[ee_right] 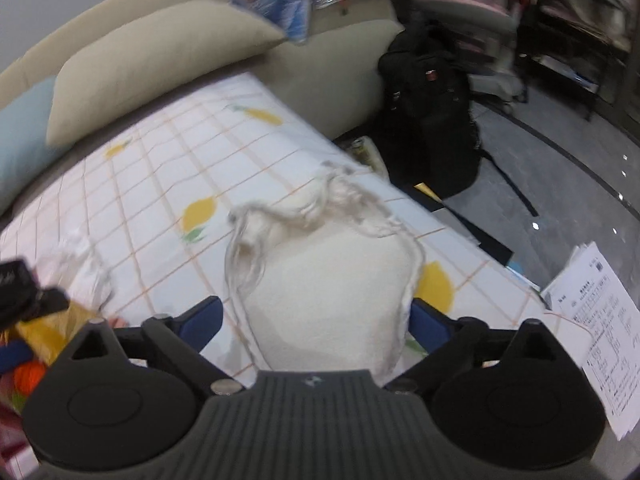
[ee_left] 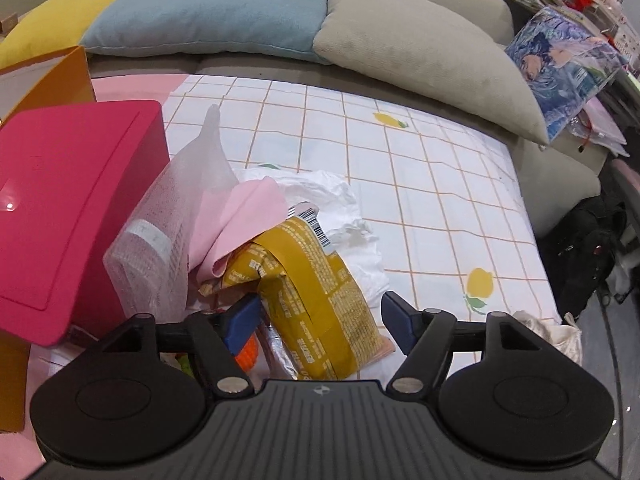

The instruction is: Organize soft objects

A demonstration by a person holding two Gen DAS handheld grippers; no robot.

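My left gripper point(ee_left: 320, 320) hangs open over a pile on the checked sheet point(ee_left: 420, 184). A yellow snack bag point(ee_left: 320, 292) lies between its blue pads without being pinched. Behind the bag lie a pink cloth point(ee_left: 240, 220), a sheet of white foam wrap point(ee_left: 172, 216) and a crumpled white plastic bag point(ee_left: 340, 208). My right gripper point(ee_right: 314, 326) is open wide near the sheet's front edge. A fluffy white cloth with loose threads point(ee_right: 328, 280) lies between its fingers, resting on the sheet. The right wrist view is blurred.
A red box point(ee_left: 72, 200) stands left of the pile, with an orange bag point(ee_left: 60, 76) behind it. Yellow point(ee_left: 60, 20), blue point(ee_left: 212, 8) and beige point(ee_left: 420, 60) pillows line the sofa back. A black backpack point(ee_right: 432, 120) and printed papers point(ee_right: 600, 320) lie beside the sofa.
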